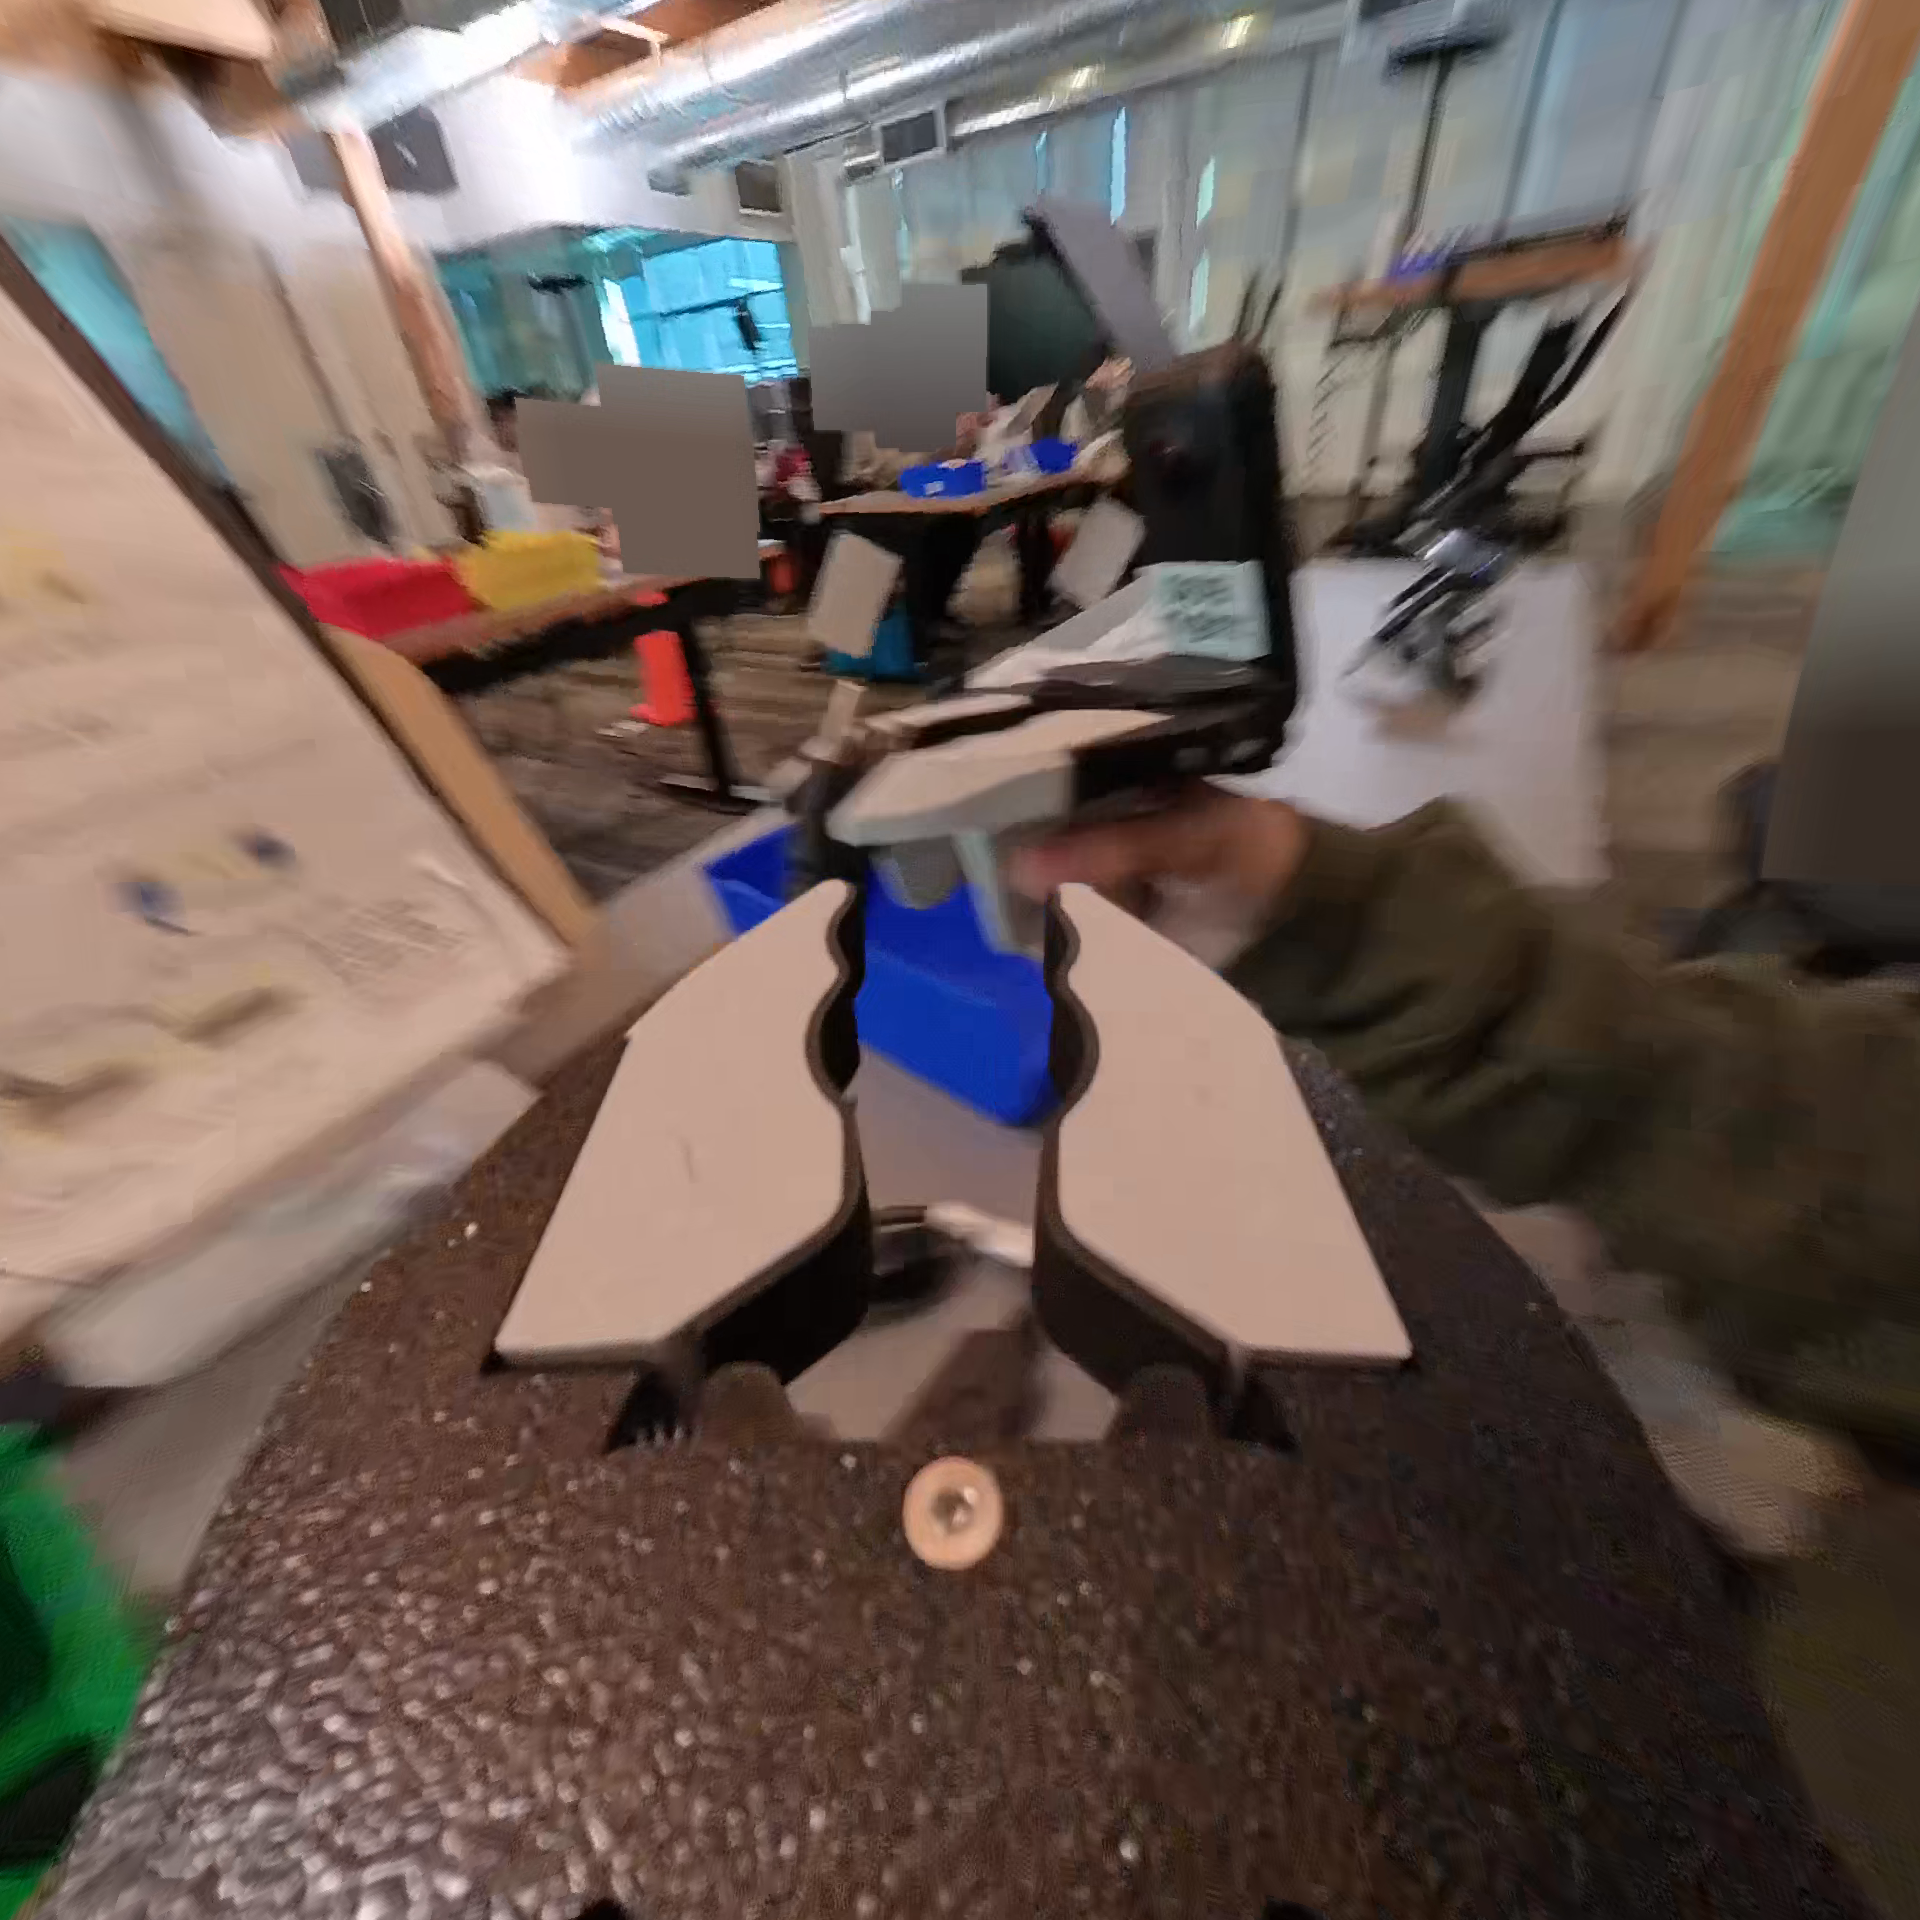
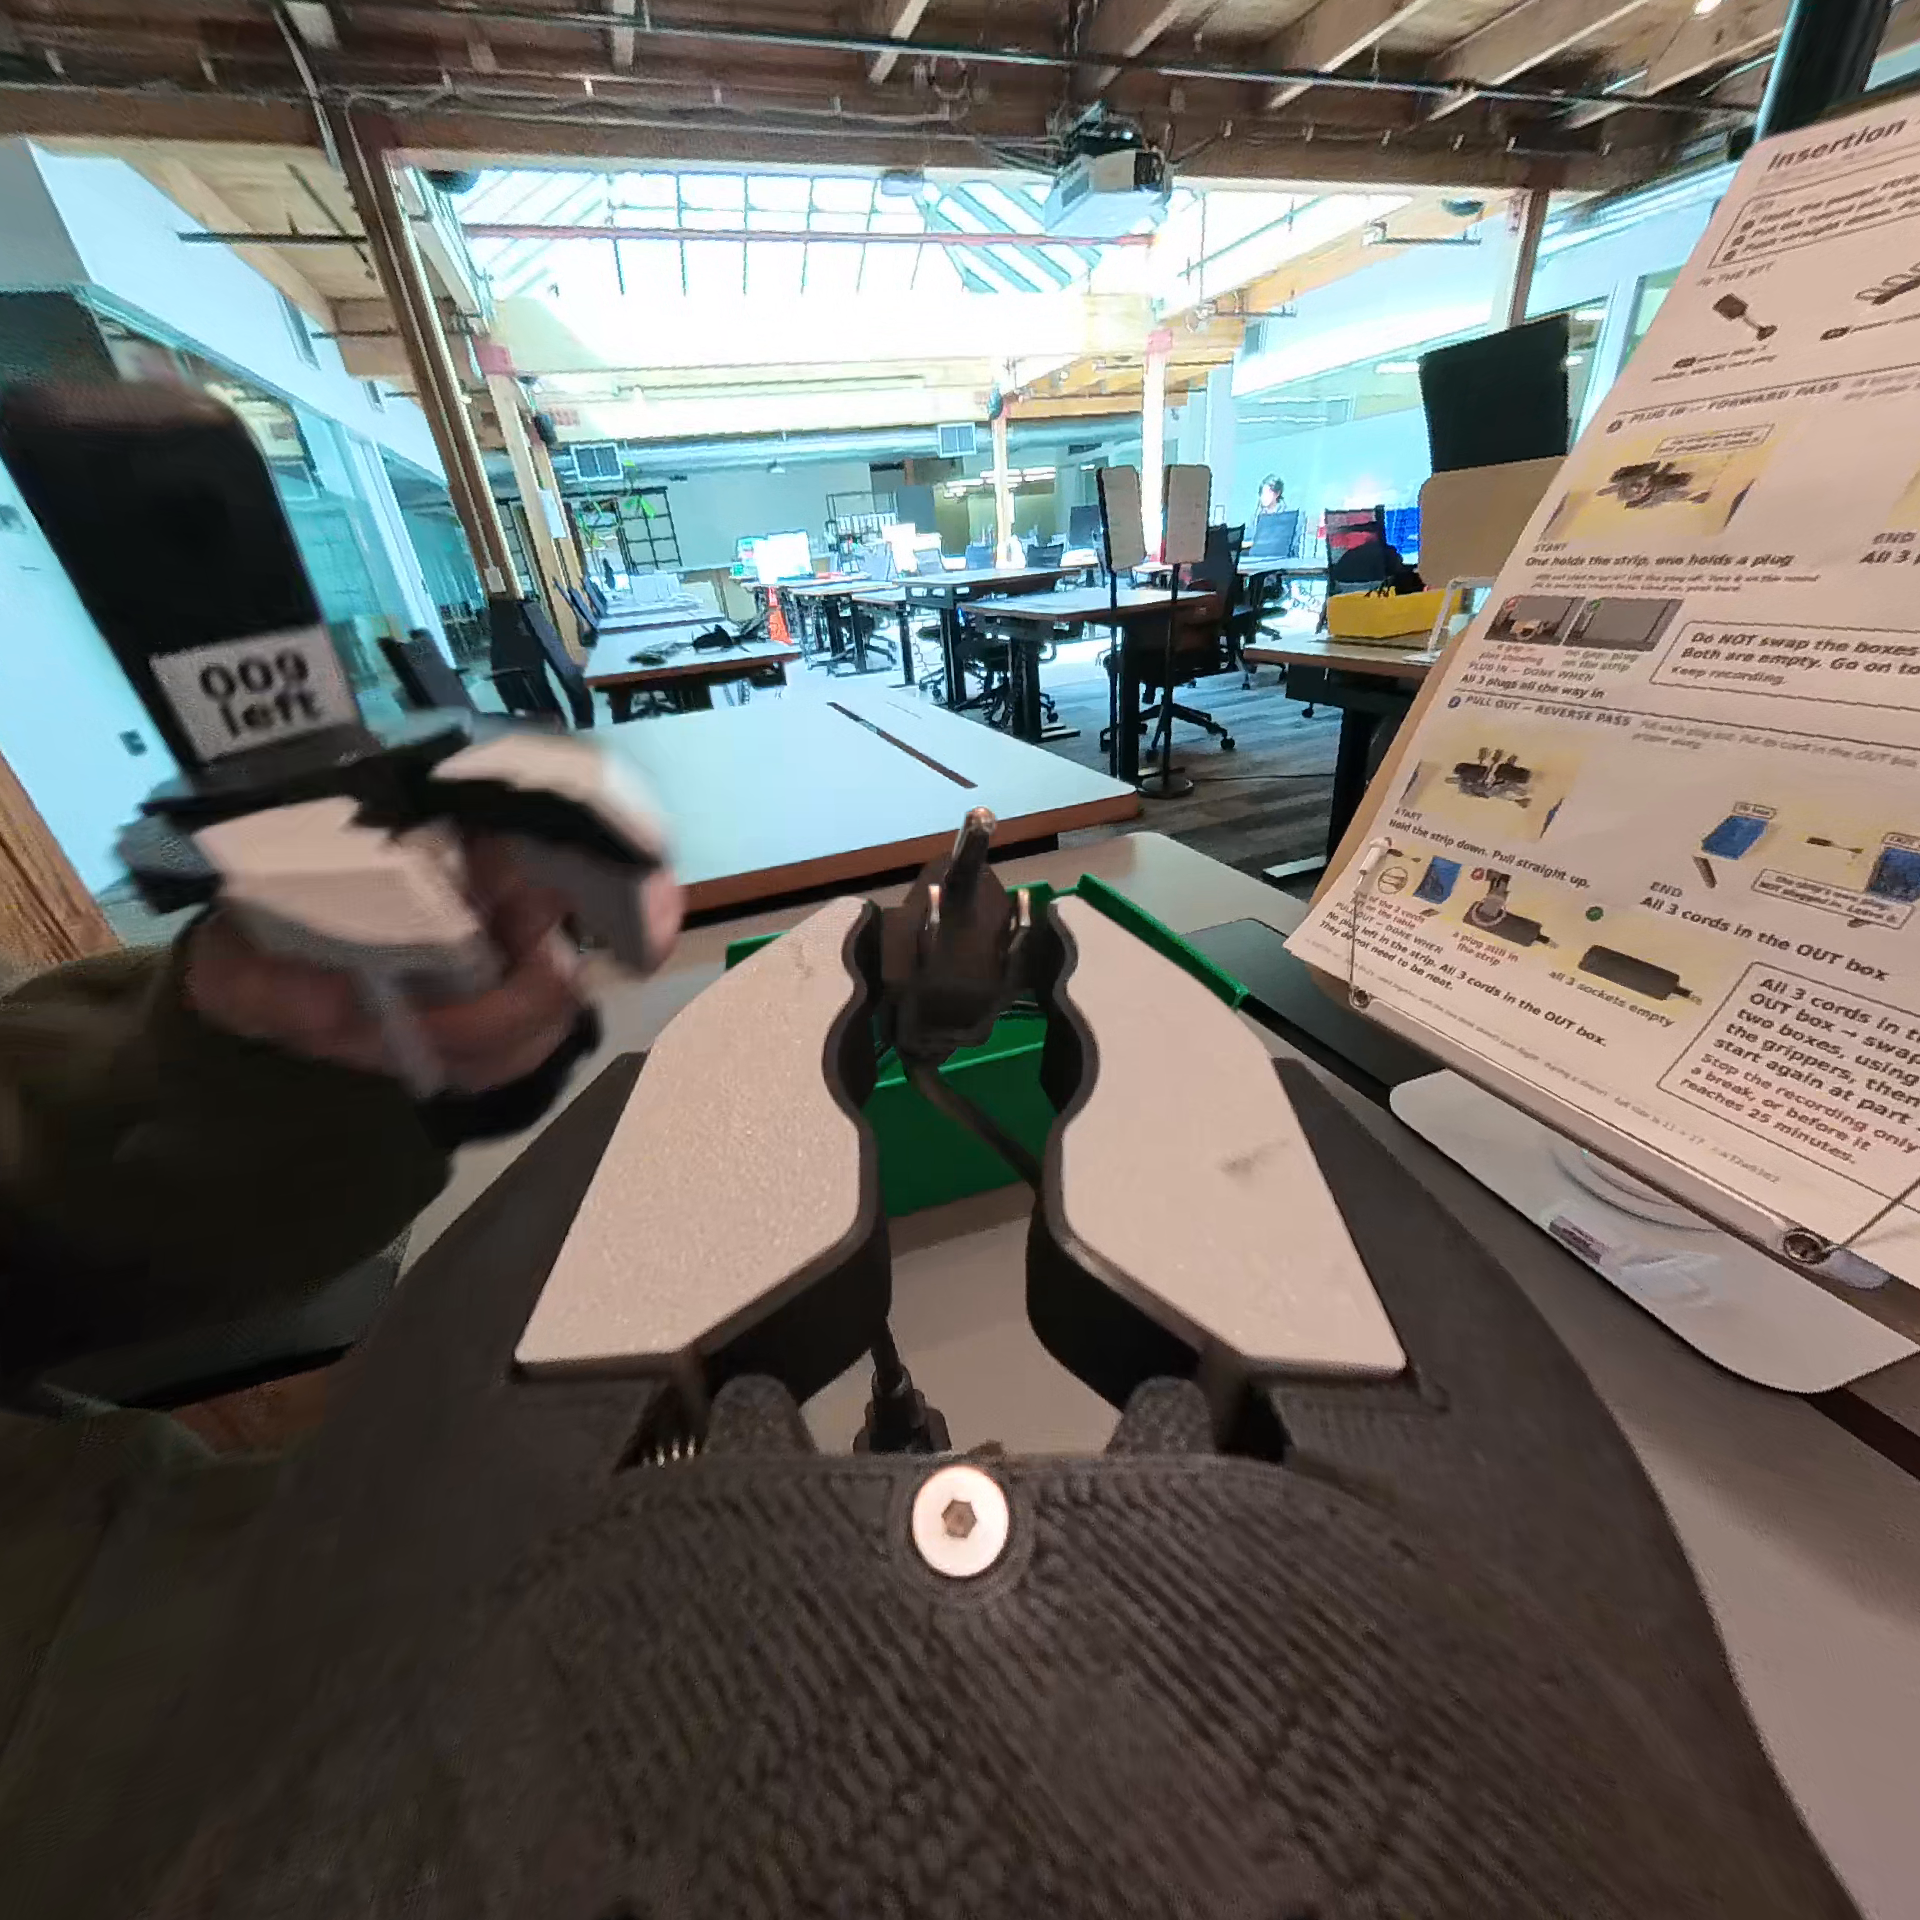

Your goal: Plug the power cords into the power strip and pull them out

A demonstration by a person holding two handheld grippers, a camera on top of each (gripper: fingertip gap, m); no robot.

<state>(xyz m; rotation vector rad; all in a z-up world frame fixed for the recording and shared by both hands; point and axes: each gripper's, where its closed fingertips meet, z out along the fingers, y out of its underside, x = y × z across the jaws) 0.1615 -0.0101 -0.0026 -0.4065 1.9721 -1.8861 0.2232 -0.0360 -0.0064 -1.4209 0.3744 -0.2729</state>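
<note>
My right tool (image 2: 956,935) is clenched on a black plug (image 2: 951,961), held near the fingertips with the prongs pointing up and away from me. Its cord (image 2: 977,1127) trails back down between the fingers toward the tool body. Just beyond the plug sits a green bin (image 2: 961,1122) on the desk (image 2: 1195,873). An instruction sheet (image 2: 1662,779) leans on a stand to the right.

My left tool (image 1: 951,925) is released, its fingers apart with nothing between them. That view is badly blurred. Past its tips I see a blue bin (image 1: 945,1008), and above that my right tool again, gripped by my hand (image 1: 1132,873) in an olive sleeve (image 1: 1455,987).

In the right view my left tool appears off to the left, raised and blurred. The power strip is not visible in either view.
</note>
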